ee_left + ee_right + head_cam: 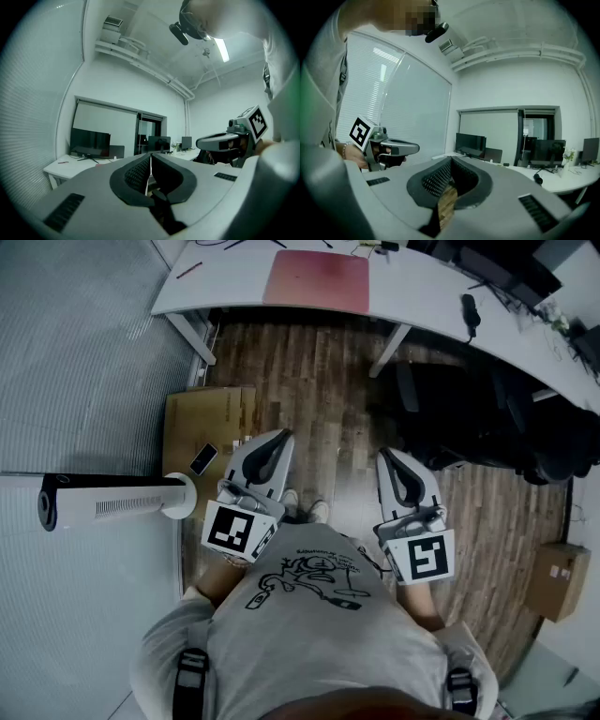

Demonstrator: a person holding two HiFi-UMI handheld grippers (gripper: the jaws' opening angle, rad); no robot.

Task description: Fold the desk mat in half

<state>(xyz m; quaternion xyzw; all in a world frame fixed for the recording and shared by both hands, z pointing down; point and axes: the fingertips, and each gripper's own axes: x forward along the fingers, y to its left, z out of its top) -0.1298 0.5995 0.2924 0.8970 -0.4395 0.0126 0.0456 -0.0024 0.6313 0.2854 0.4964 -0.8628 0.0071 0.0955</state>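
Observation:
A red desk mat (317, 281) lies flat on the white desk (225, 277) at the far end of the head view, well away from both grippers. I hold both grippers close to my chest over the wooden floor, pointing toward the desk. My left gripper (281, 435) (151, 157) is shut with nothing in it. My right gripper (386, 454) (451, 160) has its tips together and holds nothing; only floor shows through the slit lower down. In the gripper views the desk mat is not visible.
A flat cardboard sheet (208, 427) with a phone (203, 458) on it lies on the floor at left, beside a white tower fan (112, 501). Black office chairs (469, 418) stand at right, and a cardboard box (559, 579) further right. Monitors (90, 143) stand on desks.

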